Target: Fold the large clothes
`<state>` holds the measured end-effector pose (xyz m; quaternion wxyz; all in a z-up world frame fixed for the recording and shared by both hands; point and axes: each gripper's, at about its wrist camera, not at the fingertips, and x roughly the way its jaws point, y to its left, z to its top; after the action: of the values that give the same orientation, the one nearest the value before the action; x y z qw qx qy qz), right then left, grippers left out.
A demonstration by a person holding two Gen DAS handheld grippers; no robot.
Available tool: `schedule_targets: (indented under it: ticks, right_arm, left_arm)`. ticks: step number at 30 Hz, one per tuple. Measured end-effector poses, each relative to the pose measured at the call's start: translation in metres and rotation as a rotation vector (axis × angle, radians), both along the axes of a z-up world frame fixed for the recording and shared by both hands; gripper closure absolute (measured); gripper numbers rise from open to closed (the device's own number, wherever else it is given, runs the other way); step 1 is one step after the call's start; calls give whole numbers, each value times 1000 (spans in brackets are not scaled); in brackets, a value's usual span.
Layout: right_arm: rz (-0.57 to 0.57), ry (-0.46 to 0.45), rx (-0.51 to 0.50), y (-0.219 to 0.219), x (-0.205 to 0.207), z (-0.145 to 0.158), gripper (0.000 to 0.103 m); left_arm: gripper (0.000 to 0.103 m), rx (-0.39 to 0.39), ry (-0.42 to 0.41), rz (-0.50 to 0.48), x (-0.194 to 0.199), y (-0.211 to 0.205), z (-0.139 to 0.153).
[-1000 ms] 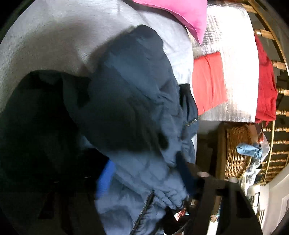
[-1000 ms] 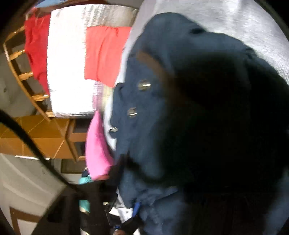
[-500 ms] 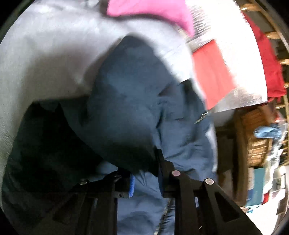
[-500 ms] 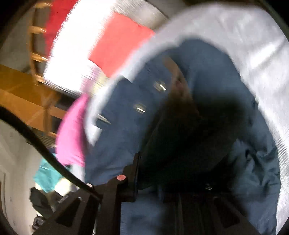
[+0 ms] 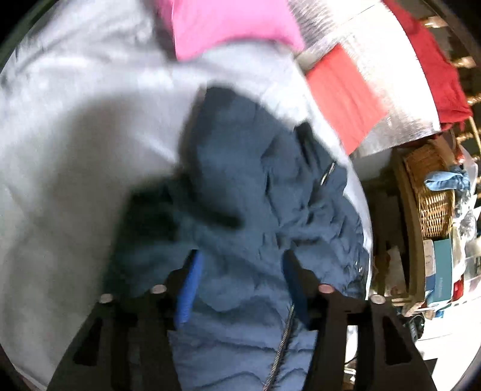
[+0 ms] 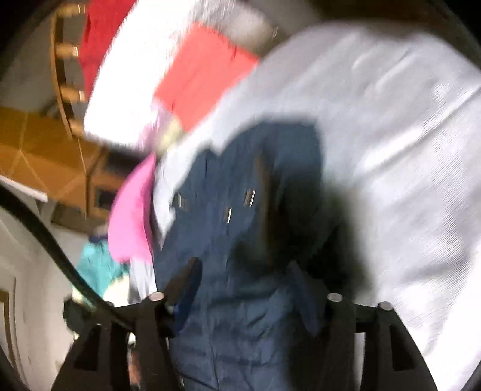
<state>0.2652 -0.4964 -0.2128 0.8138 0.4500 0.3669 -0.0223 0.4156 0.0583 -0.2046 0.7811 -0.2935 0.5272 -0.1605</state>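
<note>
The jacket [image 5: 255, 210] is bunched on the bed [image 5: 75, 150]. Left gripper [image 5: 240, 270] and right gripper [image 6: 243, 285] are spread, nothing pinched. Next, an edge must be grasped for folding.

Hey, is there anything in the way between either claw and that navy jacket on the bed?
Nothing visible is. The navy jacket lies right between the spread fingers of the left claw, and likewise under the open right claw. The pink pillow and red cloth lie farther off, beyond the jacket.
</note>
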Motion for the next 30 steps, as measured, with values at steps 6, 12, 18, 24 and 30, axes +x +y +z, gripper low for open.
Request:
schedule_targets:
  ticks: [6, 12, 18, 24, 30]
  right_arm:
    - [-150, 13, -19, -34, 6, -17, 27]
    - [-98, 55, -19, -40, 33, -48, 25]
    - [-42, 39, -11, -30, 46, -67, 17]
    - [52, 27, -82, -7, 55, -64, 45]
    - [74, 31, -248, 21, 58, -46, 73]
  left_arm:
    - [22, 71, -136, 191, 22, 38, 9]
    - [22, 28, -29, 190, 48, 37, -29]
    - [21, 23, -40, 73, 55, -3, -45]
    - [25, 156, -106, 26, 48, -27, -40]
    - [71, 186, -117, 58, 47, -31, -42]
